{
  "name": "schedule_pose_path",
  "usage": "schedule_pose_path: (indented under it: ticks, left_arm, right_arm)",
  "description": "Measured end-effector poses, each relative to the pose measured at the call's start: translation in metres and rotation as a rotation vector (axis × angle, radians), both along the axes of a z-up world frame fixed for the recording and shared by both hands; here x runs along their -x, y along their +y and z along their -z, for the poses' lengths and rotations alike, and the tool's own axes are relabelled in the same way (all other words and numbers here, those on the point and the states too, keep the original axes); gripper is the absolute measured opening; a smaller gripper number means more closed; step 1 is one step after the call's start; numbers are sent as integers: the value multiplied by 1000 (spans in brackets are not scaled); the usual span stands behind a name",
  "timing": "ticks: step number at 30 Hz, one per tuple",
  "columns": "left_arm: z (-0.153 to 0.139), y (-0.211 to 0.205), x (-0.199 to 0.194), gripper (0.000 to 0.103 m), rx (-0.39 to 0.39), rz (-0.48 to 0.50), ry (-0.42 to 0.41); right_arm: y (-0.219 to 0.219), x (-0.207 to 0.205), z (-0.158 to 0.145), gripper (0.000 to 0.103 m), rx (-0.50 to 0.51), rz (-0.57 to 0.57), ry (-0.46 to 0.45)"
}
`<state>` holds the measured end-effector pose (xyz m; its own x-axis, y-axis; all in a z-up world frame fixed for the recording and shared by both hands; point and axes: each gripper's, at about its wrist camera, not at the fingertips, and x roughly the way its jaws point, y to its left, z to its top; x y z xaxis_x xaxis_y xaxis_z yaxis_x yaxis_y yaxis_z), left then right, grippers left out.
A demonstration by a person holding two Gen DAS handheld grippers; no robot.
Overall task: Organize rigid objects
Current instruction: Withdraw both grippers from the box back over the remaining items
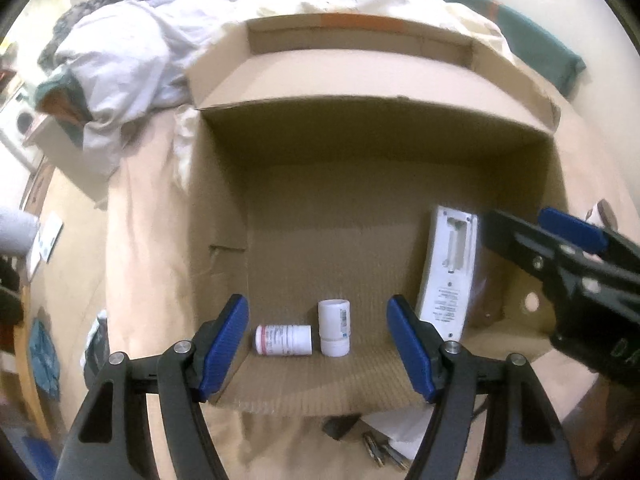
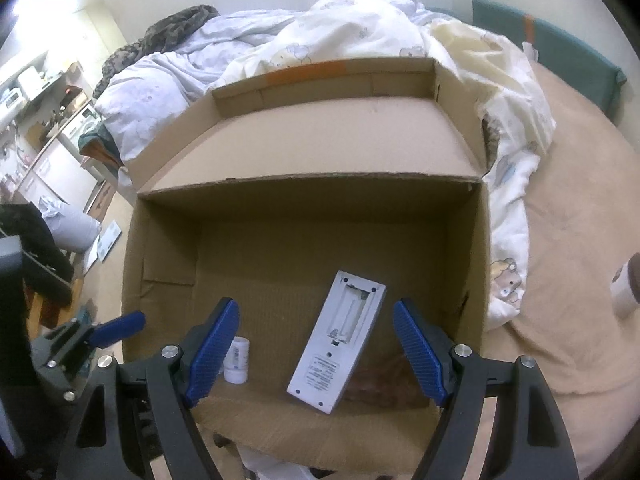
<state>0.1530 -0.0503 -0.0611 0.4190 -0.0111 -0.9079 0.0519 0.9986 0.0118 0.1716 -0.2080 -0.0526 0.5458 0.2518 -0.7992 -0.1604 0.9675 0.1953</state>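
2 bottles (image 1: 316, 336) in box (image 1: 360, 168); grippers (image 1: 318, 354) wide.

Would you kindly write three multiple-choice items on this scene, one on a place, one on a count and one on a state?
1. Where does the white remote lie?
A. inside the cardboard box
B. on the bedding outside the box
C. between a gripper's fingers

2. How many white bottles are in the box?
A. one
B. two
C. four

3. How is the left gripper?
A. shut on a bottle
B. shut on nothing
C. open, holding nothing

Answers:
1. A: the remote rests back side up on the box floor, near the right wall.
2. B: the left wrist view shows an upright bottle and a bottle on its side.
3. C: its blue pads stand wide apart, touching neither bottle; the right gripper is open too.
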Motion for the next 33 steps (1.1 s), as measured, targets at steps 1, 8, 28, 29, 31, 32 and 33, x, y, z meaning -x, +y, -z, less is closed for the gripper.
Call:
schedule_pose_path:
  ticks: [1, 8, 28, 29, 31, 32, 33]
  left_arm:
    - [-5, 3, 2, 69, 10, -11, 2]
    - [-37, 19, 24, 69, -5, -40, -41]
    - [-20, 23, 88, 69, 38, 16, 1]
    - [-14, 25, 87, 69, 68, 17, -1]
    - [-3, 30, 83, 69, 115, -2, 24]
    - [4, 33, 81, 69, 129, -26, 50]
    - [6, 34, 80, 69, 138, -35, 57]
  right_arm:
    - [-1, 3, -4, 84, -1, -1, -7]
    - [-16, 36, -41, 84, -35, 4, -43]
    - [-39, 102, 5, 84, -49, -19, 82]
    - [-41, 101, 9, 84, -36, -6, 94]
    - [-46, 99, 10, 84, -68, 5, 100]
    - [-48, 99, 9, 84, -77, 4, 93]
    - [-50, 98, 9, 84, -71, 10, 85]
